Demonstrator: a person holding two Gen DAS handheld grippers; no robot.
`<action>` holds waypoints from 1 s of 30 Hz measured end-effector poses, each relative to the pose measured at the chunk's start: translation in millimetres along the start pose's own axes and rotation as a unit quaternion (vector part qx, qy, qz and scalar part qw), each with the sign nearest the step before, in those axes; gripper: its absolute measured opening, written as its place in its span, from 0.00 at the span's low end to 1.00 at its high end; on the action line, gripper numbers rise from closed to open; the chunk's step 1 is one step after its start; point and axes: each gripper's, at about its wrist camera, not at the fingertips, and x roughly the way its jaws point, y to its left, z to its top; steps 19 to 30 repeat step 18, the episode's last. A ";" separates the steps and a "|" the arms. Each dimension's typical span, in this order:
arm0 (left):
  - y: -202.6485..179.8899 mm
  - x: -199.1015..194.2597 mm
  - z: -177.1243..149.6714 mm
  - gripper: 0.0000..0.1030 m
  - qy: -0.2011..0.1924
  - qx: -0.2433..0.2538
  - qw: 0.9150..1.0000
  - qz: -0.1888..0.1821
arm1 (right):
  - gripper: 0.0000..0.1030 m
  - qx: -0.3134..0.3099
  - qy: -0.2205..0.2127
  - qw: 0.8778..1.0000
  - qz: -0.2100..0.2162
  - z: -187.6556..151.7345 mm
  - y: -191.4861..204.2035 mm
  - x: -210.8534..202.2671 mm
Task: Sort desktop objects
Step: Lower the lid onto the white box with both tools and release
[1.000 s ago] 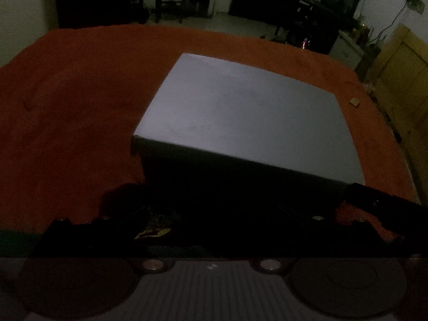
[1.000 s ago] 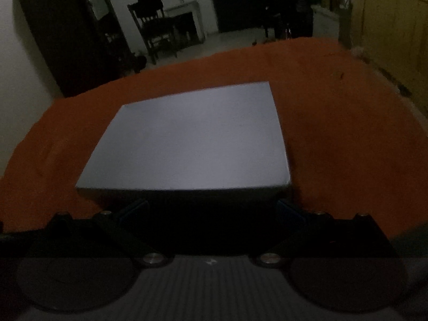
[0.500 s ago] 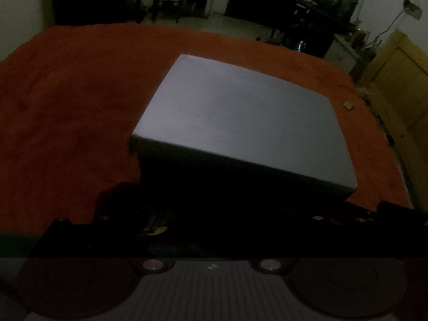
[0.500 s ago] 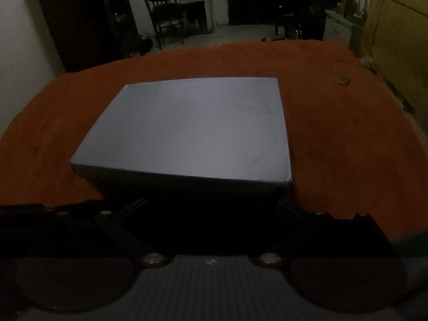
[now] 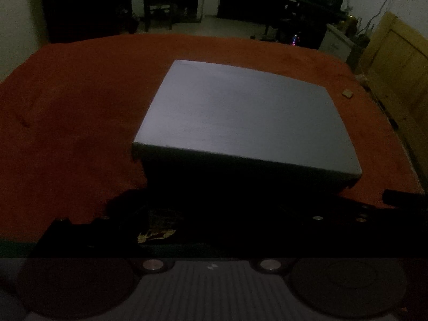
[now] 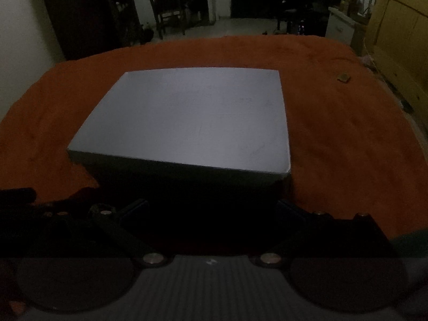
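Facing the closed grey rectangular cardboard box [image 6: 187, 117] on the orange cloth-covered table [image 6: 347, 139], the right gripper [image 6: 211, 208] stands spread before its near wall, the left gripper [image 5: 214, 214] too dark to tell, so sorting seemingly awaits lifting the lid.

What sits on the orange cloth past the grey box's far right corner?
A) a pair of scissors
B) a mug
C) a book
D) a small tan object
D: a small tan object lies alone on the orange cloth, beyond the far right corner of the grey box; too small to identify further.
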 end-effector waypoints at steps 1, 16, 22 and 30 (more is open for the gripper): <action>1.0 -0.1 0.2 0.99 0.001 0.000 1.000 0.000 | 1.00 0.001 0.001 1.000 0.000 0.0 -0.4 0.1; 0.0 -2.7 -3.1 0.99 -0.001 0.006 1.000 0.000 | 1.00 -0.003 0.001 1.000 -0.005 1.6 -10.9 5.5; 1.4 -2.9 -3.9 0.99 -0.005 0.009 1.000 0.002 | 1.00 -0.003 0.001 1.000 -0.006 1.6 -11.3 6.3; 1.4 -2.9 -3.9 0.99 -0.005 0.009 1.000 0.002 | 1.00 -0.003 0.001 1.000 -0.006 1.6 -11.3 6.3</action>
